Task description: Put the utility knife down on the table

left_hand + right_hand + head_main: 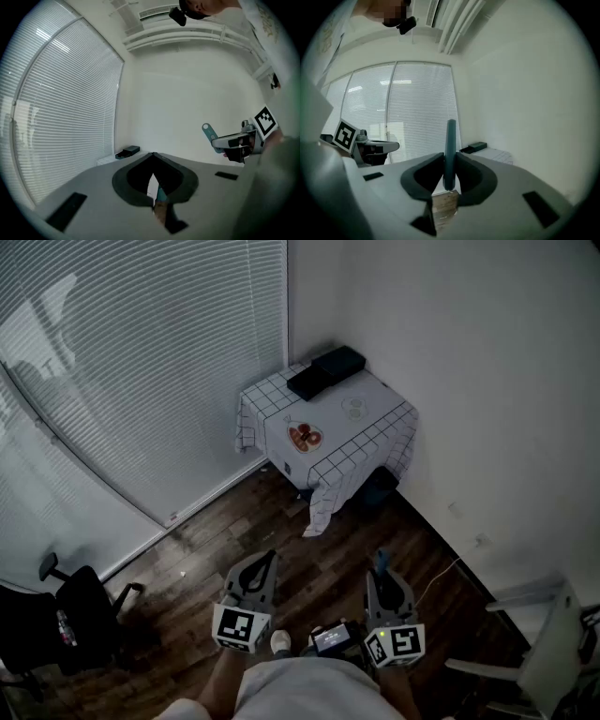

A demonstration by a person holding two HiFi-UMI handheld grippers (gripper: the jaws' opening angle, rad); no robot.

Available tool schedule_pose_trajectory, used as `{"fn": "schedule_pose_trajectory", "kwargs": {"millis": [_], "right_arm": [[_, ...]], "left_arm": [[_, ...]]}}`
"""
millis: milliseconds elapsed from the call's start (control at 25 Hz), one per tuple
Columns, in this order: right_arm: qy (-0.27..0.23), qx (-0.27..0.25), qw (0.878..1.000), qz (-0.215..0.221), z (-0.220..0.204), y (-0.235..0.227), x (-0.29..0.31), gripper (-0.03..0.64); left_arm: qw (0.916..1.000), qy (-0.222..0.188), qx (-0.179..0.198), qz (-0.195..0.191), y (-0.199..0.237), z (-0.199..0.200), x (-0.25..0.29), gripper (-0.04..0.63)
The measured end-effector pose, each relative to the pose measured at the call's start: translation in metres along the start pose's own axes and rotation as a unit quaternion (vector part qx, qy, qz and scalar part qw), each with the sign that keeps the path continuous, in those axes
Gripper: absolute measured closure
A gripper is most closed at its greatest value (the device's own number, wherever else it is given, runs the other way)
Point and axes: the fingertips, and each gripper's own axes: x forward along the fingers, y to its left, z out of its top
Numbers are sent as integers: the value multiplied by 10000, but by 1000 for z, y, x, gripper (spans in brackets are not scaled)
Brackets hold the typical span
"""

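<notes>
A slim teal utility knife stands upright between the pads of my right gripper, which is shut on it. In the head view its tip pokes out past the right gripper, held low over the wooden floor. My left gripper is beside it, its jaws meeting at the tips with nothing between them. The table, under a white checked cloth, stands in the far corner, well away from both grippers. The left gripper view shows the knife sticking out of the right gripper.
On the table lie black boxes, a plate of red food and a second plate. A black office chair stands at the left and a white chair at the right. Window blinds line the left wall.
</notes>
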Motion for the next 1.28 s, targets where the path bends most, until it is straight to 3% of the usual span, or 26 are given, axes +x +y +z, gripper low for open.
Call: {"fn": "schedule_pose_trajectory", "kwargs": {"millis": [360, 720, 1040, 1280], "right_arm": [[-72, 23, 10000, 7, 0, 14, -25, 532], [-201, 188, 9994, 232, 5, 1, -34, 531], [-133, 287, 9993, 174, -10, -26, -40, 531], [-182, 337, 9989, 268, -14, -38, -41, 531]], "left_arm": [[9998, -155, 153, -26, -8, 4, -24, 588], [9996, -160, 228, 14, -34, 15, -24, 588], [9994, -99, 310, 69, -60, 12, -16, 588], [9998, -107, 171, -16, -71, 8, -10, 588]]}}
